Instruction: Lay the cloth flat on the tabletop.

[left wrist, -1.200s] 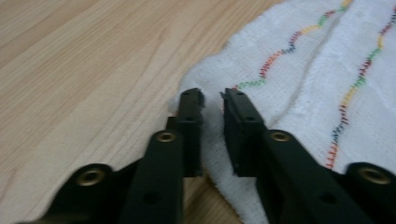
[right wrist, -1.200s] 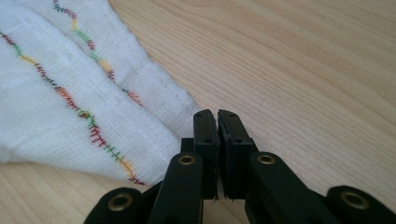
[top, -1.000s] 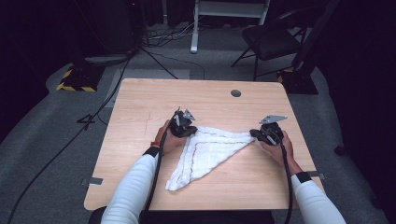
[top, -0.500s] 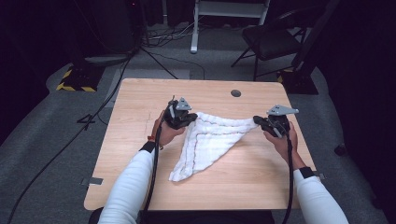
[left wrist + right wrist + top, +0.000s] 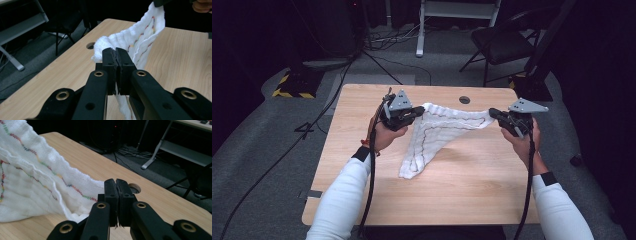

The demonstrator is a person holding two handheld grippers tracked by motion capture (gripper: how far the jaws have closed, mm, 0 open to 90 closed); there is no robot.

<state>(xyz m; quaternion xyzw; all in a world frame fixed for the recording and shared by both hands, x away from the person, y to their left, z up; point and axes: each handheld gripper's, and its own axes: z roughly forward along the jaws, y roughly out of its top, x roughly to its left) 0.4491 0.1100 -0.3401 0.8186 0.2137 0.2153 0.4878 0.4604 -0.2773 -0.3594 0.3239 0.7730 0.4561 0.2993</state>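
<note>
Both the left gripper and the right gripper are squeezed tight on the top corners of the white cloth, which hangs down to the table, and one corner might slip out if they pull apart too hard.

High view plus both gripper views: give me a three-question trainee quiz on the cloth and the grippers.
1. True or false: the white woven cloth with multicoloured zigzag stitching lies flat on the light wooden table.
2. What does the left gripper hold, and how do its jaws stand?
3. Which part of the cloth touches the table? A) the whole cloth B) its lower tip C) none of it

Key
1. False: it hangs stretched between the left gripper and the right gripper.
2. One cloth corner, jaws shut on it; the right gripper clamps the other corner likewise.
3. B, as far as the high view shows.
</note>
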